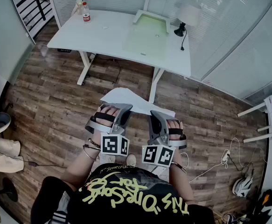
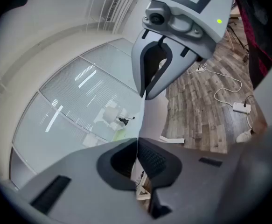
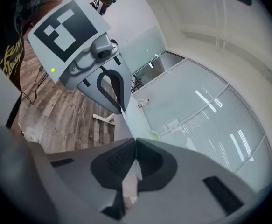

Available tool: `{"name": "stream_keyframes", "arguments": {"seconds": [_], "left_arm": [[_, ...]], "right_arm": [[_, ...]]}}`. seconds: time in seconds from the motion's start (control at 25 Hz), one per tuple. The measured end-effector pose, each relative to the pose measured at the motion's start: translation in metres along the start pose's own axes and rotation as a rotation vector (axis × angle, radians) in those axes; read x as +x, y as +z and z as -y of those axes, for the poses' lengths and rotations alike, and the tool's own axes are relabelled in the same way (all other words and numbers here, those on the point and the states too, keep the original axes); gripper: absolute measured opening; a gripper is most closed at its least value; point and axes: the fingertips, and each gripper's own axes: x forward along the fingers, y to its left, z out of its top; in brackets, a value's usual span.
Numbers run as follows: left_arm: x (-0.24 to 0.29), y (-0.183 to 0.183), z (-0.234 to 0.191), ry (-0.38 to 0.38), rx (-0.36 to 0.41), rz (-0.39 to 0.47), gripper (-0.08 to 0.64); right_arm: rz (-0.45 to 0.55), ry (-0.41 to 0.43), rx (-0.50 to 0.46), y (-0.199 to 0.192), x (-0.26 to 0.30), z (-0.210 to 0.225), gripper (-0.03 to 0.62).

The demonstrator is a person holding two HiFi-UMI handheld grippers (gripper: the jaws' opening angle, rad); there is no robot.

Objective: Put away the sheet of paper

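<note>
White counter (image 1: 112,31) at the back left of the head view. On it: bottle (image 1: 86,12) near the left rear corner, pale green mat (image 1: 147,36) further right, black desk lamp (image 1: 180,30) at the right rear.

Wood floor (image 1: 47,101) fills the rest.

Left tool (image 1: 125,107) is in the person's left hand (image 1: 105,118), strapped in, with the marker cube toward the body. Jaws are fully closed on the near left edge of the sheet of paper (image 1: 126,99). In the left gripper view the pads (image 2: 149,158) meet, with the paper's thin edge running up out of them.

Sheet of paper is white and off the floor, held up only by the two tools. It spreads away from the person toward the counter, in front of the counter's legs. It sits about flat, with the far left corner sticking out.

Right tool (image 1: 153,113) is in the right hand (image 1: 175,129), just beside the left tool. Jaws are also fully closed, pinching the near right edge of the same sheet. In the right gripper view the paper (image 3: 121,125) is clamped between the pads.

Far right on the floor: white power strip (image 1: 226,154) with a loose cable, and white frame legs (image 1: 254,110) at the edge.
</note>
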Motion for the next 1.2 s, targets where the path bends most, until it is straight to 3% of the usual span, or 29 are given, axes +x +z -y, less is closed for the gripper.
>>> {"name": "stream_keyframes", "arguments": {"seconds": [0.76,1.2], "left_arm": [[-0.01,-0.012,-0.008,-0.005,-0.014,0.017,0.006],[-0.024,-0.042,-0.011,-0.038,0.0,0.051,0.006]], "right_arm": [[0.015,-0.03,0.024,0.017,0.002,-0.003,0.008],[-0.012,-0.044,0.041,0.045,0.012,-0.019,0.008]]}}
